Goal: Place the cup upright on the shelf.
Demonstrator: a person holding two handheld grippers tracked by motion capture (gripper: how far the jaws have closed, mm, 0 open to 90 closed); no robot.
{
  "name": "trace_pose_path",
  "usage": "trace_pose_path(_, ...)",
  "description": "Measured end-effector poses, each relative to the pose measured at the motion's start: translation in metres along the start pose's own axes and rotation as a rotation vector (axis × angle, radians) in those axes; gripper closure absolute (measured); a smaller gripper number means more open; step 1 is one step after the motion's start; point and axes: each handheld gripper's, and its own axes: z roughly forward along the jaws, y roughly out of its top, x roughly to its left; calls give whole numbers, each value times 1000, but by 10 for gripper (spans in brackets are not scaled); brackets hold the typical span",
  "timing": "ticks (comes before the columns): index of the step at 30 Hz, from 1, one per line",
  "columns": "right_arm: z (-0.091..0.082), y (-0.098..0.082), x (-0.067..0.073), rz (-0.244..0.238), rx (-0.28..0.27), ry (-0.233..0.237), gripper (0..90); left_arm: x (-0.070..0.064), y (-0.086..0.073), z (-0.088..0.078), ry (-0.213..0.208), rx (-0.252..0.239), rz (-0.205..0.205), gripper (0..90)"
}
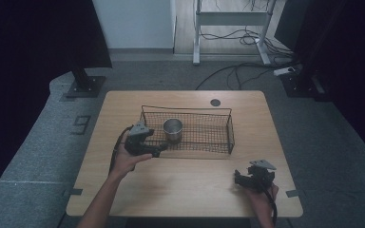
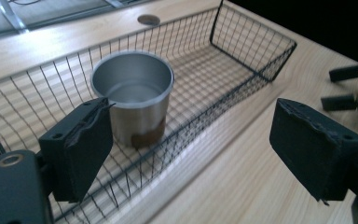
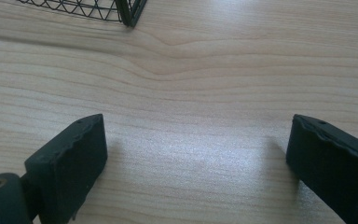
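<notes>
While left tongs (image 2: pixel 191 140) gape empty at wire basket's (image 1: pixel 228 124) near-left rim | steel cup (image 2: pixel 133 95) upright inside, left end | right tongs (image 3: pixel 196 163) parted, counter's near-right corner | risk: jaw snags mesh, tips cup

- One metal cup (image 1: pixel 173 129), standing upright in the basket just beside the left gripper's jaws.
- One black wire basket (image 1: pixel 218 113), with the left gripper at its near left corner and well apart from the right gripper.
- Two handheld grippers: the left gripper (image 1: pixel 151 148) and the right gripper (image 1: pixel 238 179), each with jaws spread wide.
- One round dark spot (image 1: pixel 215 102) beyond the basket, possibly a cable hole.
- One wooden table (image 1: pixel 185 190).
</notes>
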Motion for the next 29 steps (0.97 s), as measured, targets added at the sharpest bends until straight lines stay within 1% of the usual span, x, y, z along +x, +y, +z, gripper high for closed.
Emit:
trace_pose_path(3,0,0,0,0,0,0,50,-4,-9,-3,7,-2,1,137)
trace_pose_path(7,0,0,0,1,0,0,50,-10,-21,-11,5,-15,-3,140)
trace_pose_path(11,0,0,0,0,0,0,50,-16,-34,-18,8,-1,-2,140)
trace_pose_path(14,0,0,0,0,0,0,50,-18,-47,-23,3,0,-22,140)
trace_pose_path(18,0,0,0,0,0,0,50,-20,-65,-27,6,9,-45,140)
trace_pose_path(21,0,0,0,0,0,0,50,-19,-74,-28,1,13,-65,143)
trace_pose_path(23,0,0,0,0,0,0,50,-19,-77,-27,8,35,-53,143)
trace_pose_path(27,0,0,0,0,0,-1,50,-19,-78,-27,1,24,-66,145)
trace_pose_path(29,0,0,0,0,0,-1,50,-21,-80,-25,-3,31,-69,145)
